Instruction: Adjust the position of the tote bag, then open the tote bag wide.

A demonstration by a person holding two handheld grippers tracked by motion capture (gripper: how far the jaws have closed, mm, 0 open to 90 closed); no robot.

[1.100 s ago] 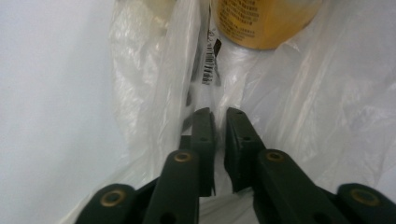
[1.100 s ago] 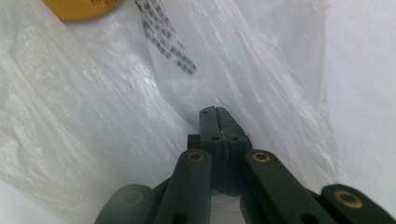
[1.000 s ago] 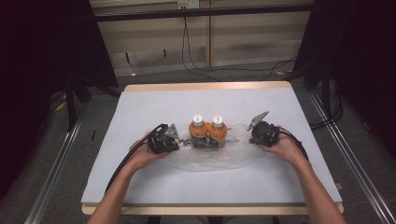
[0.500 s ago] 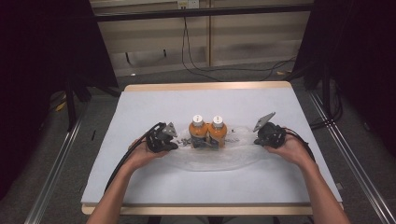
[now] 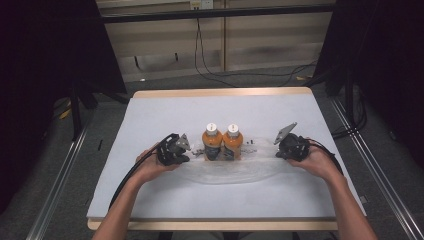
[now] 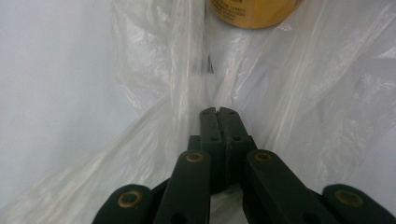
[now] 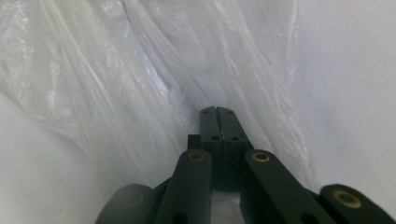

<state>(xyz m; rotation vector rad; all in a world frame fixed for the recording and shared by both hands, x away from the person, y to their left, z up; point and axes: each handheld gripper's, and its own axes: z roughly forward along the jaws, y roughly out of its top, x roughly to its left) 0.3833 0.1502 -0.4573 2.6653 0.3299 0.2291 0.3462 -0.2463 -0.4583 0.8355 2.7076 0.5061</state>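
Two orange bottles with white caps stand side by side inside a clear plastic bag that lies flat on the white table. My left gripper is at the bag's left end, shut on a gathered fold of the film; its closed tips point at an orange bottle's base. At the bag's right end my right gripper is shut on the film too, and its tips sit in bunched plastic. The bag is stretched between the two grippers.
The table's wooden edge runs along the far side, with dark stands and cables on the floor beyond. Bare white surface lies in front of the bag and behind the bottles.
My right gripper has drifted slightly to the right with the bag's edge. The left gripper and the bottles have stayed put.
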